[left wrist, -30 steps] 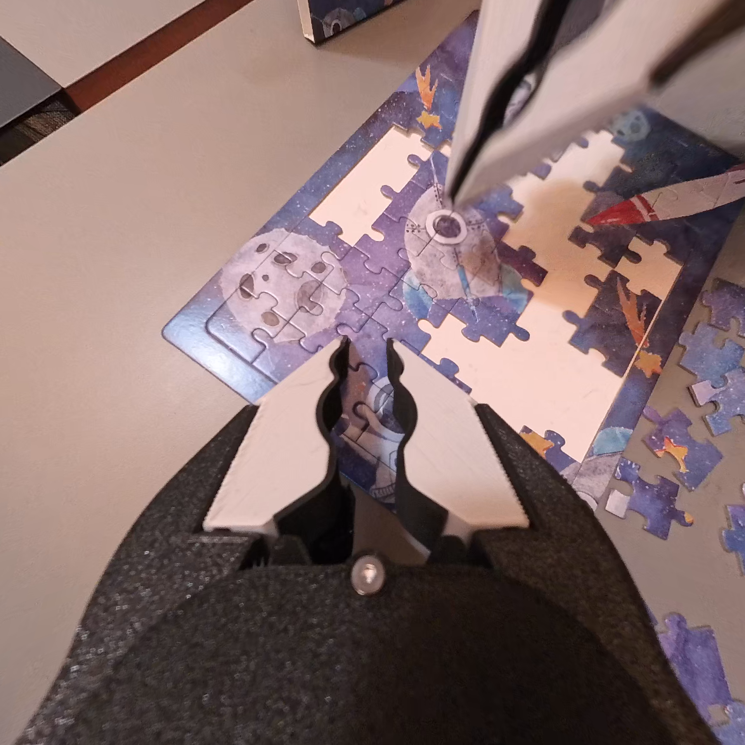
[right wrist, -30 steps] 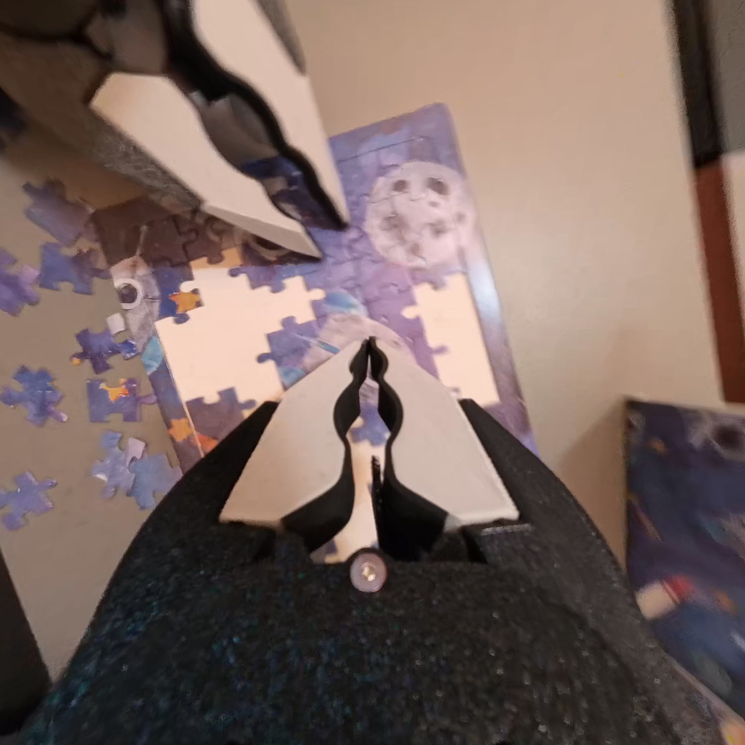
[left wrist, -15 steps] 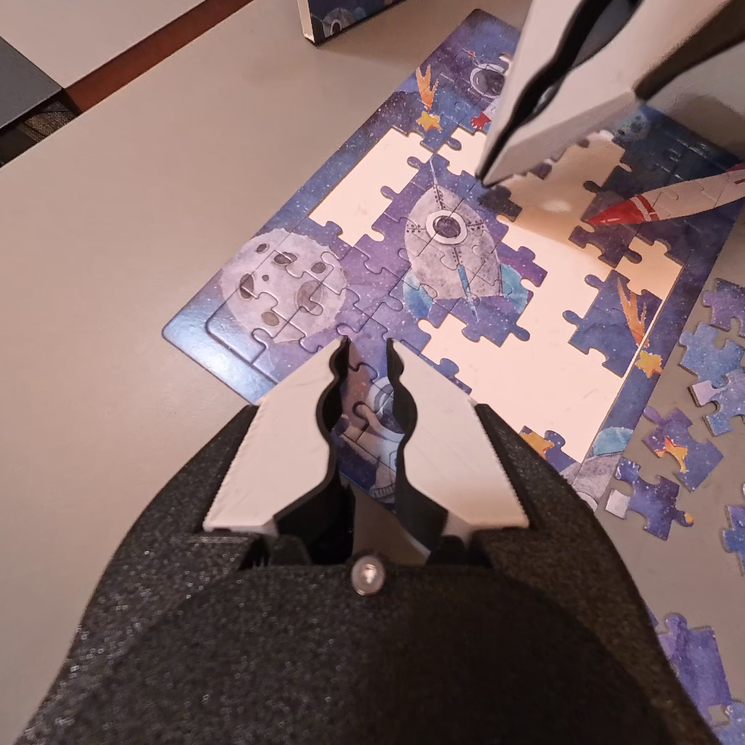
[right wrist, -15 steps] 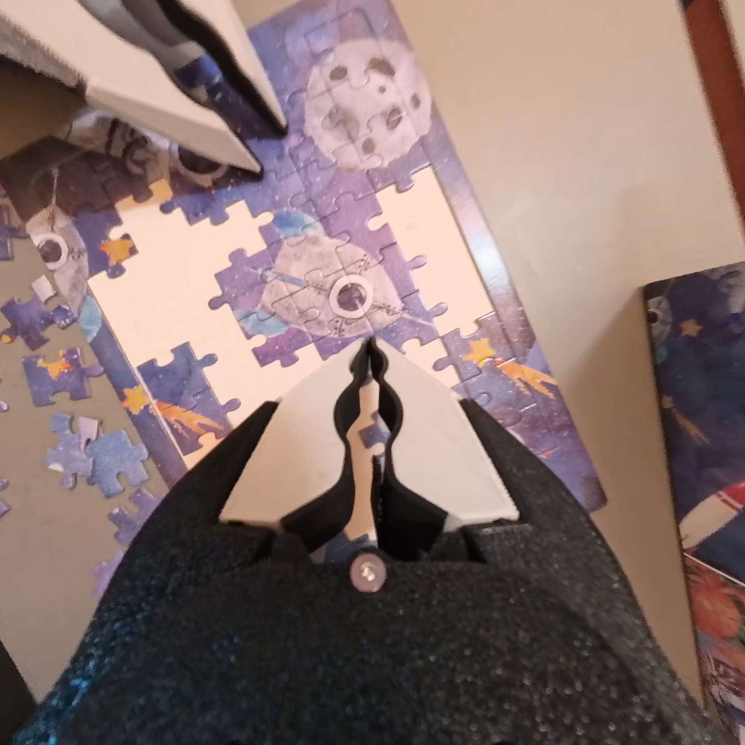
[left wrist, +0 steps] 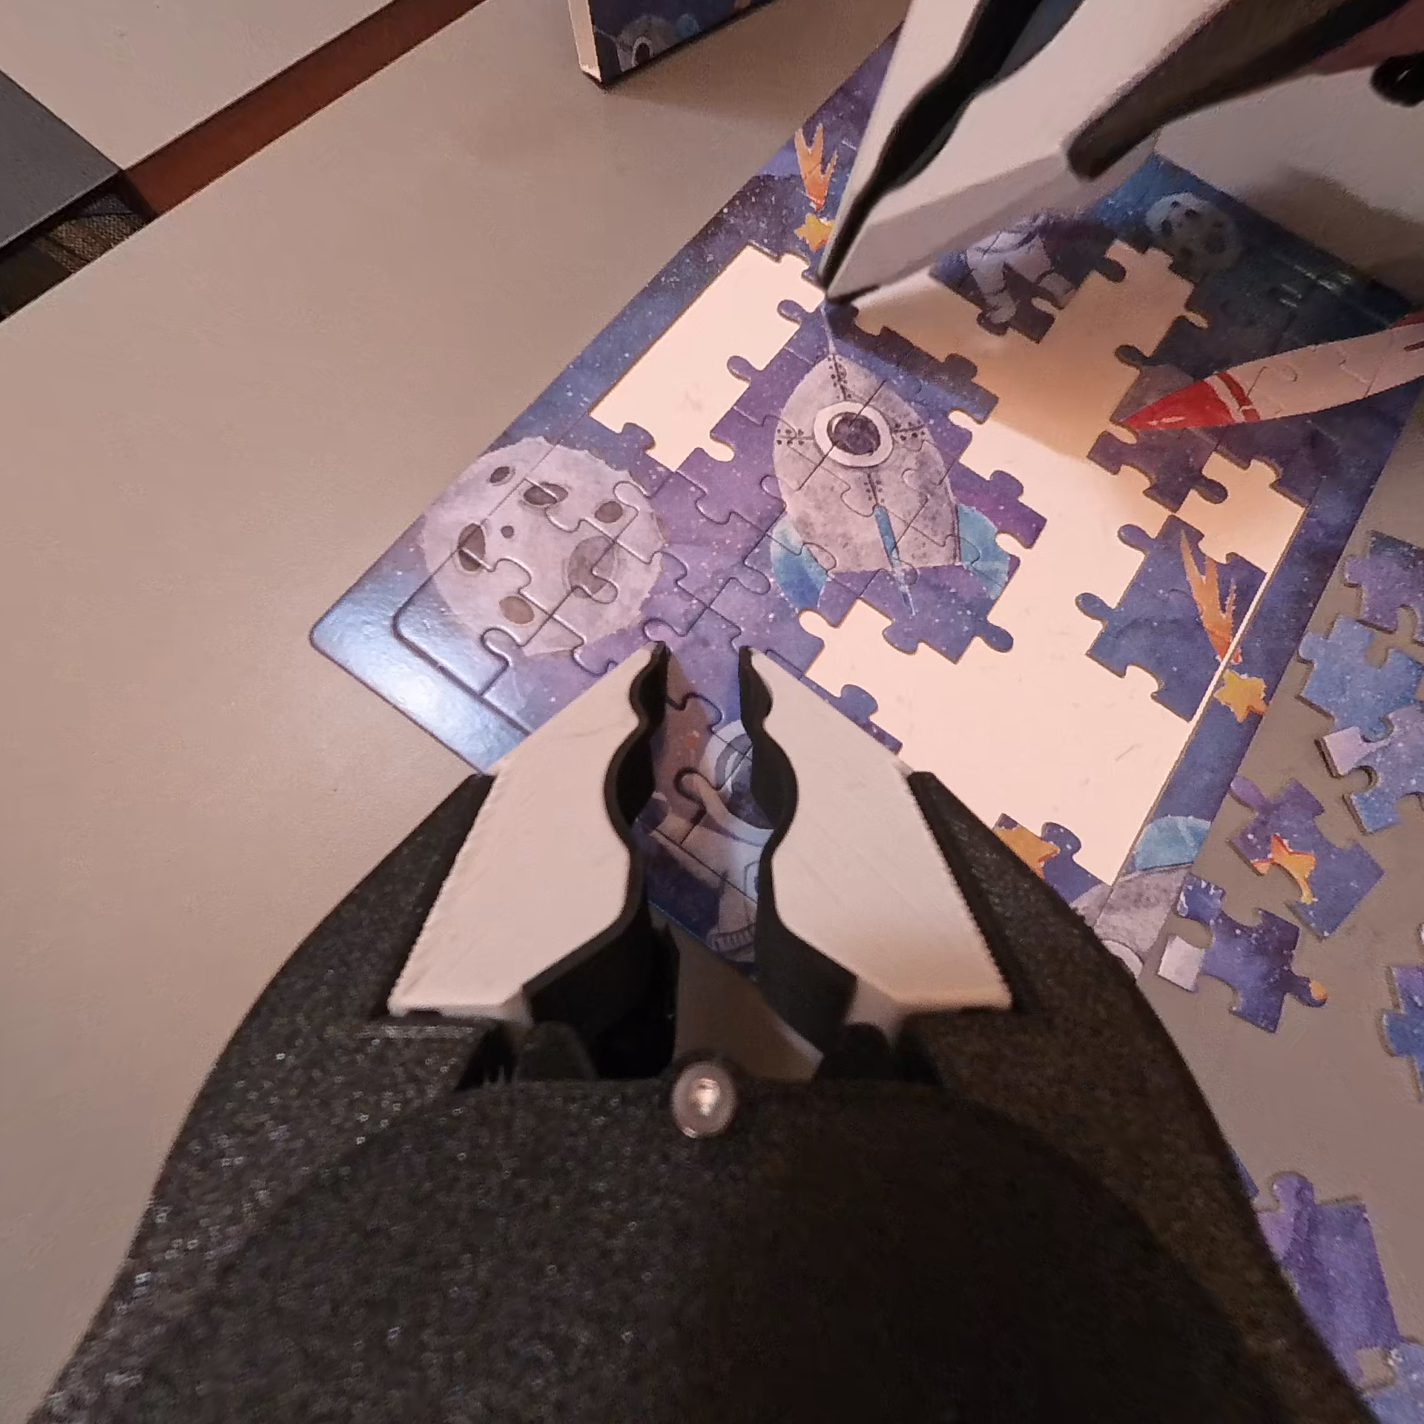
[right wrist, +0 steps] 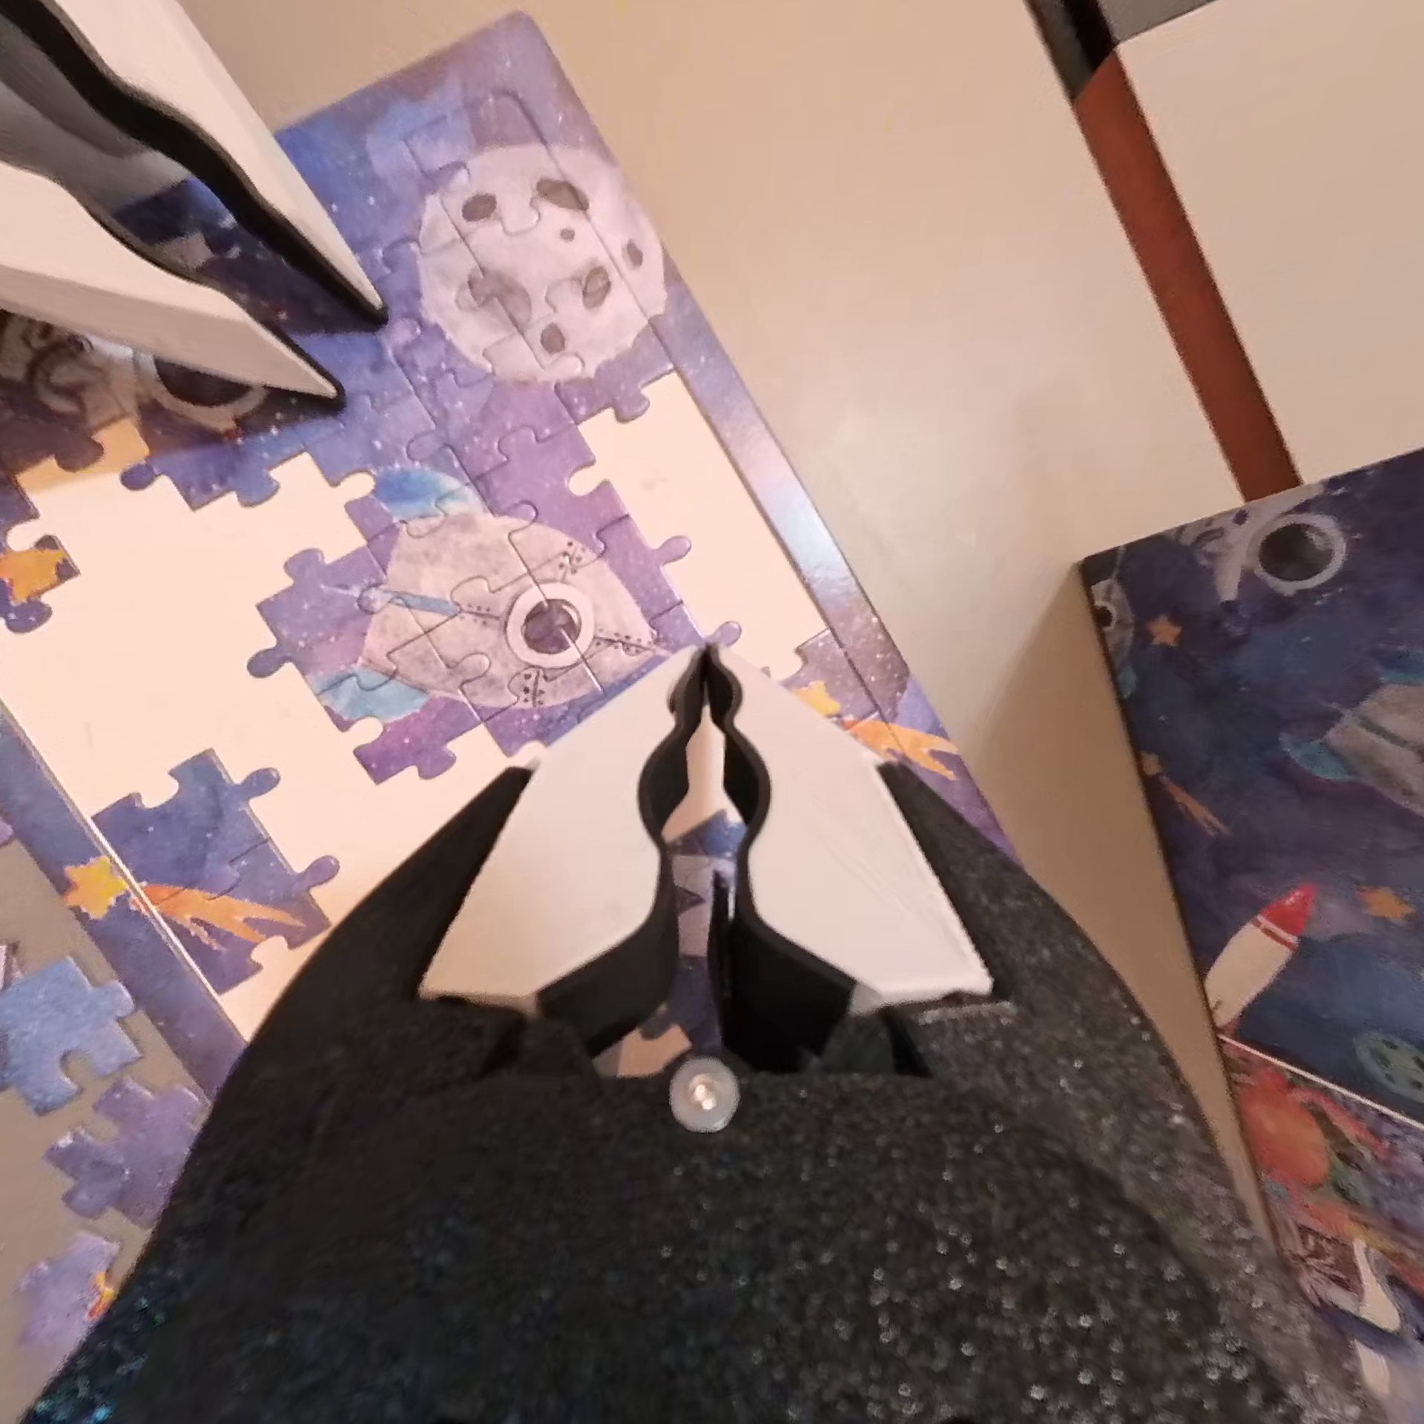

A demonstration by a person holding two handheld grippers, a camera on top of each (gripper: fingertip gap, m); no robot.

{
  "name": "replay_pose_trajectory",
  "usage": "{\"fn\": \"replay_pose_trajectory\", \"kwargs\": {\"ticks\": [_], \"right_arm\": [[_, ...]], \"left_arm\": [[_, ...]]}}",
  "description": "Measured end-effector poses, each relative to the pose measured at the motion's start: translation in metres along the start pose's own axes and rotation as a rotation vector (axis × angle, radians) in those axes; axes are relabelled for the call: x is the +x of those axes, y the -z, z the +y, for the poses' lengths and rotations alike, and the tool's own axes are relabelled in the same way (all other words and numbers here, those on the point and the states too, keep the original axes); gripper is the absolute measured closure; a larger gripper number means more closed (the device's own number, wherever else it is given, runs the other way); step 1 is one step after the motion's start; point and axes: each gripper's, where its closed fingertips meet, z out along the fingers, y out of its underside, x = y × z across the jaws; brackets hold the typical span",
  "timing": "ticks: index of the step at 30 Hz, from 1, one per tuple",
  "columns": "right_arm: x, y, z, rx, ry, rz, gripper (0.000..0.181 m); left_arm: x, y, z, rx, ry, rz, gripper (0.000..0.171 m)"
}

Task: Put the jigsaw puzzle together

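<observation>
Table [left wrist: 231, 385]: beige surface, with a brown strip and a second pale surface beyond it along the far edge.

Jigsaw puzzle [left wrist: 848, 524]: a rectangular space-themed board lying flat on the table, partly assembled. The dark blue frame is in place on the sides that show. Joined sections show a cratered moon [left wrist: 543, 551] at one corner and a grey rocket with a round porthole [left wrist: 851, 478] beside it. A red-nosed white rocket [left wrist: 1264, 385] sits at the opposite side. Several pale, unfilled areas remain in the tray, the widest one [left wrist: 1002, 693] between the grey rocket and the frame.

Puzzle box [right wrist: 1271, 732]: stands just beside the board in the right wrist view, printed with the same space picture.

Loose pieces [left wrist: 1348, 848]: scattered on the table outside the frame edge, blue and purple, some with orange marks; none is touching a gripper.

Left gripper [left wrist: 700, 655]: white fingers set narrowly apart, a clear gap between the tips, nothing between them. It hovers over the board edge near an astronaut section, close to the moon.

Right gripper [right wrist: 707, 655]: tips pressed together, no piece visible in them. The tips point down at the board just beside the nose of the grey rocket, at the edge of an unfilled area; whether they touch it cannot be told.
</observation>
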Motion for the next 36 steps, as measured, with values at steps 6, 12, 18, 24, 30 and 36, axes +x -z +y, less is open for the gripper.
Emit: {"fn": "replay_pose_trajectory", "kwargs": {"ticks": [6,12,18,24,30,36], "right_arm": [[-0.014,-0.001,-0.005,0.006,0.035,-0.025,0.181],[-0.04,-0.003,-0.005,-0.031,0.079,-0.101,0.181],[-0.078,0.001,-0.001,-0.08,0.153,-0.216,0.18],[-0.103,0.004,-0.006,-0.058,0.183,-0.293,0.181],[-0.087,0.034,-0.018,0.019,0.186,-0.248,0.181],[-0.039,0.18,-0.043,0.506,0.141,0.05,0.171]], "left_arm": [[0.0,0.0,0.0,0.0,0.001,0.001,0.153],[0.0,0.0,0.0,0.0,0.001,0.002,0.153],[0.0,0.0,0.0,0.0,0.0,0.003,0.153],[0.0,0.001,0.001,0.0,-0.003,0.0,0.153],[0.0,0.0,0.0,0.0,-0.008,-0.004,0.153],[0.0,0.0,0.0,-0.001,-0.018,-0.021,0.153]]}}
